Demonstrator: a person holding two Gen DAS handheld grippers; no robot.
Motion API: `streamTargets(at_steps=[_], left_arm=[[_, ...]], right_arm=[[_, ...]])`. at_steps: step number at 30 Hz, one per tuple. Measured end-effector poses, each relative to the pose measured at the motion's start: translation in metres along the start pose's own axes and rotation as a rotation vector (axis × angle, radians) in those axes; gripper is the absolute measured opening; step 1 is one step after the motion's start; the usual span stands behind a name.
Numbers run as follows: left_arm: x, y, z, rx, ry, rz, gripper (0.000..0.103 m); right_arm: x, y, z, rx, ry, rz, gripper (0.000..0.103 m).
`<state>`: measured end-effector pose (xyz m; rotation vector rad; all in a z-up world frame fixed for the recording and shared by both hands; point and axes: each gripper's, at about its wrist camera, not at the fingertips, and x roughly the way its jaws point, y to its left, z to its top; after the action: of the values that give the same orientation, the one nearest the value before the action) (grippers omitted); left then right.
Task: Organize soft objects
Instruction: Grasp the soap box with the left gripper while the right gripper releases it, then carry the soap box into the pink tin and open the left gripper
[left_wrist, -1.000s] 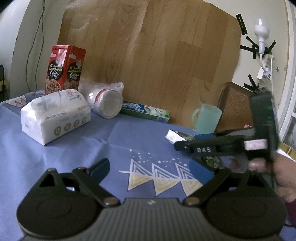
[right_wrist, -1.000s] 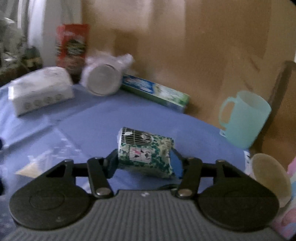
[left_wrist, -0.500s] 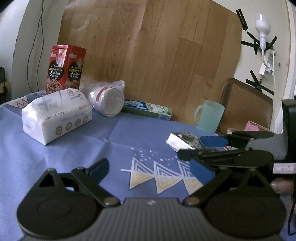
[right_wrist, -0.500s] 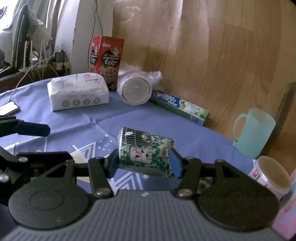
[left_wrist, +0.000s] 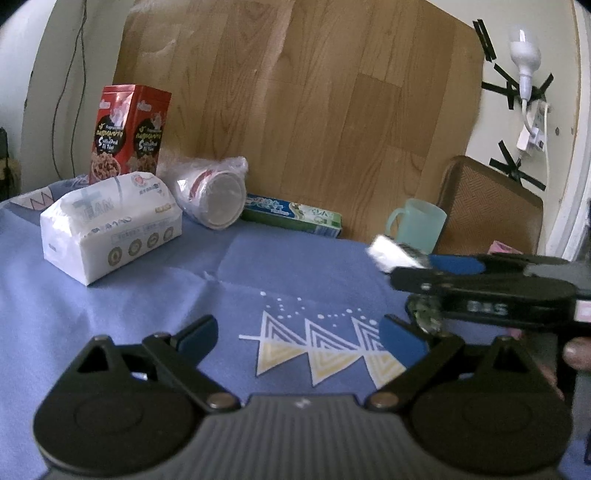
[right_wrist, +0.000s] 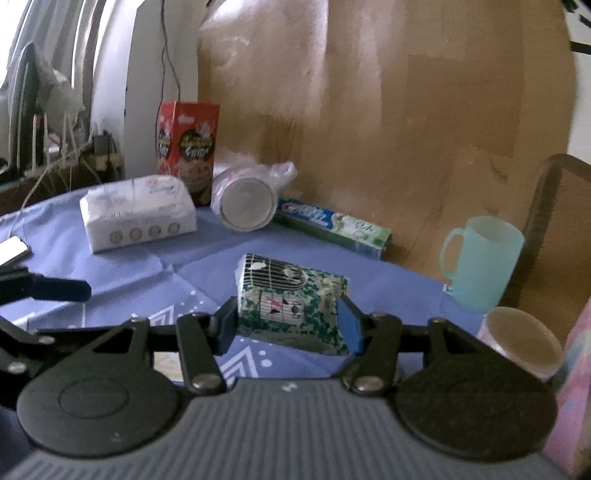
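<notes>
The right gripper (right_wrist: 286, 325) has its fingers closed on a small green patterned tissue pack (right_wrist: 291, 301), held above the blue counter (right_wrist: 207, 254). The left gripper (left_wrist: 297, 334) is wide open and holds nothing. A white tissue package (left_wrist: 110, 229) lies far left, near the red box (left_wrist: 129, 134).
</notes>
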<state>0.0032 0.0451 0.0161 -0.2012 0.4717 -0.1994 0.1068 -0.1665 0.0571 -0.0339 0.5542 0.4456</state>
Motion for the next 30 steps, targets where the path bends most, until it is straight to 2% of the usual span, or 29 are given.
streamTargets(at_steps=[6, 10, 11, 13, 15, 18, 21, 24, 25, 26, 28, 30], left_arm=[[0.000, 0.004, 0.000, -0.021, 0.008, -0.015, 0.098], [0.006, 0.001, 0.001, -0.006, 0.062, -0.046, 0.098], [0.008, 0.000, 0.001, 0.002, 0.079, -0.066, 0.098], [0.009, -0.004, 0.002, 0.002, 0.126, -0.123, 0.098], [0.007, -0.008, 0.005, -0.048, 0.169, -0.209, 0.098], [0.004, -0.026, 0.007, -0.058, 0.216, -0.299, 0.096], [0.000, -0.055, 0.003, 0.028, 0.272, -0.343, 0.089], [0.010, -0.078, -0.005, 0.097, 0.332, -0.301, 0.084], [0.017, -0.082, -0.008, 0.089, 0.373, -0.298, 0.066], [0.022, -0.086, -0.012, 0.072, 0.398, -0.310, 0.058], [0.018, -0.098, -0.014, 0.092, 0.397, -0.309, 0.052], [0.012, -0.111, -0.007, 0.122, 0.363, -0.295, 0.052]], right_arm=[[-0.050, 0.004, -0.018, -0.002, -0.028, 0.004, 0.058], [-0.087, 0.018, -0.040, -0.029, -0.019, 0.026, 0.061], [-0.092, 0.022, -0.047, -0.031, -0.006, 0.032, 0.061], [-0.096, 0.026, -0.059, -0.033, 0.037, 0.042, 0.075], [-0.102, 0.026, -0.068, -0.019, 0.044, 0.025, 0.084], [-0.103, 0.022, -0.076, 0.015, 0.091, 0.046, 0.087], [-0.097, 0.024, -0.081, 0.015, 0.135, 0.065, 0.087], [-0.090, 0.025, -0.080, 0.025, 0.156, 0.078, 0.087], [-0.086, 0.025, -0.079, 0.039, 0.165, 0.085, 0.087], [-0.083, 0.024, -0.078, 0.051, 0.164, 0.093, 0.084], [-0.083, 0.027, -0.076, 0.041, 0.143, 0.077, 0.053], [-0.088, 0.025, -0.075, 0.052, 0.115, 0.061, 0.052]])
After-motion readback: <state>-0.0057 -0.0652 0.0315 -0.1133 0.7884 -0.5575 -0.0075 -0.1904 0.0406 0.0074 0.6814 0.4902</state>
